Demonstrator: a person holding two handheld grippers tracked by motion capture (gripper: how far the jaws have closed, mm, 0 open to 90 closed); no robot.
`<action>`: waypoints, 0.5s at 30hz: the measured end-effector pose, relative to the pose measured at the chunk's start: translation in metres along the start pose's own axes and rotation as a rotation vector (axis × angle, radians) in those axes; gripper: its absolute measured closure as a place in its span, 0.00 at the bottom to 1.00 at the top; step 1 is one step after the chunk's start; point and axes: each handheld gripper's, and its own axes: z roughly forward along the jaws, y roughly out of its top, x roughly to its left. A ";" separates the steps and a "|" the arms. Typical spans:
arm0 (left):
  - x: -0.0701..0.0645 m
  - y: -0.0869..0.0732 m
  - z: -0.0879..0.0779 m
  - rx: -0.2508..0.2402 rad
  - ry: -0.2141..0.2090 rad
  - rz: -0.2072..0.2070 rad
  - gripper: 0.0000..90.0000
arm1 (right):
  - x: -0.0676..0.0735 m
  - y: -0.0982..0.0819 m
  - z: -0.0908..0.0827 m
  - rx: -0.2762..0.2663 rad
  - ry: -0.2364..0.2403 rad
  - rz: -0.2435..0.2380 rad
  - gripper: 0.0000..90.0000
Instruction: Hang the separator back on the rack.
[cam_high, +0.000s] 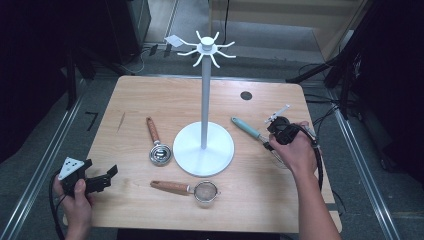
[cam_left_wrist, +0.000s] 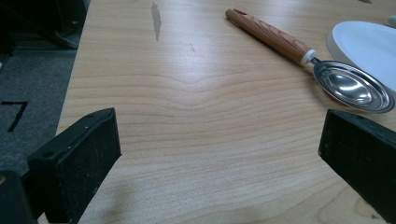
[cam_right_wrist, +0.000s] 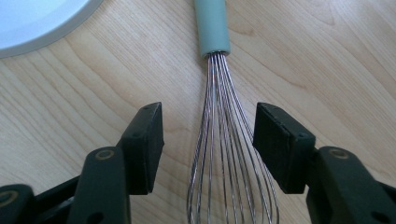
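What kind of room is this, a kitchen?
Probably a lab or recording workspace, not a kitchen: a bare wooden table holds a few utensils and a white hook stand, with cables on the floor and dark equipment around.

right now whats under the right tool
The whisk lies on the wooden table under the right tool, its wires between the open jaws, untouched. The green handle points away. From above, the hand covers the wires.

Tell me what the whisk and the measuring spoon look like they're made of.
The whisk looks like thin shiny metal wires set in a matte grey-green handle, likely plastic or silicone. The measuring spoon has a polished, mirror-like metal bowl, probably steel, and a brown handle with wood grain; real wood or print, I cannot tell.
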 end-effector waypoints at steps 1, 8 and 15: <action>0.000 0.000 0.000 0.000 0.000 0.001 0.00 | -0.001 0.002 0.001 0.008 -0.001 0.000 0.51; 0.000 0.000 0.000 0.001 -0.001 0.001 0.00 | -0.009 0.016 0.009 0.051 0.013 0.007 0.55; 0.000 0.000 0.000 -0.002 -0.004 0.000 0.00 | -0.015 0.024 0.016 0.087 0.034 0.026 0.59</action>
